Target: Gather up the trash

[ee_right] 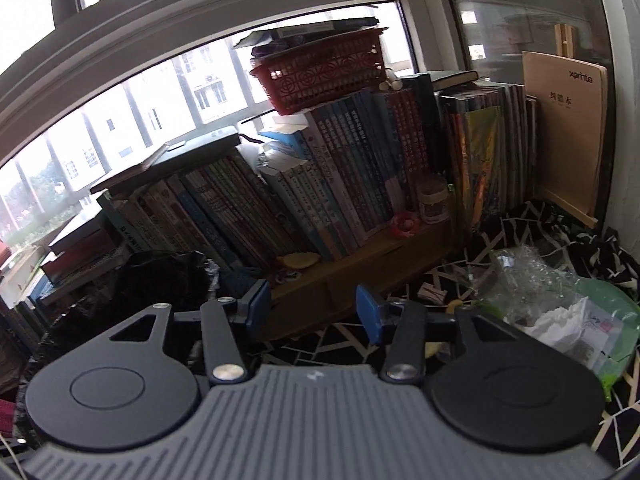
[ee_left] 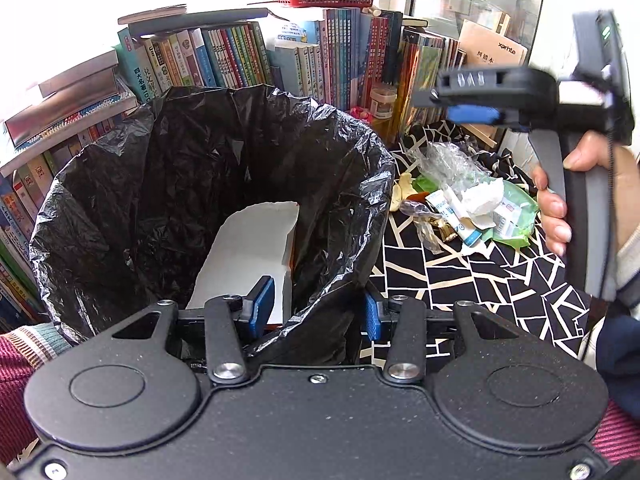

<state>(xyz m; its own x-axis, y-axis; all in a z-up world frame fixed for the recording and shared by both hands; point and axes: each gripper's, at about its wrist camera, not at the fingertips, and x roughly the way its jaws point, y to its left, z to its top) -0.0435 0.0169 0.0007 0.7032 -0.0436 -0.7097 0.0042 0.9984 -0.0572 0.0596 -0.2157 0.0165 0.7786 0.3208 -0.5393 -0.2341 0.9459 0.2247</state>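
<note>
A bin lined with a black trash bag (ee_left: 168,184) fills the left wrist view, and a white cardboard box (ee_left: 252,248) lies inside it. My left gripper (ee_left: 316,312) is shut on the bag's near rim, which bunches between its blue pads. To the right, a trash pile (ee_left: 472,204) lies on the patterned cloth: crumpled tissue, clear plastic wrap (ee_right: 524,272) and a green wrapper (ee_right: 612,312). My right gripper (ee_left: 452,98) hangs above the pile in a person's hand. In its own view, my right gripper (ee_right: 314,310) stands open and holds nothing, left of the pile.
Rows of upright books (ee_right: 340,184) line the back, with a red plastic basket (ee_right: 324,76) on top and a small jar (ee_right: 434,200) in front. A black-and-white patterned cloth (ee_left: 460,280) covers the table. A brown notebook (ee_right: 568,136) leans at the far right.
</note>
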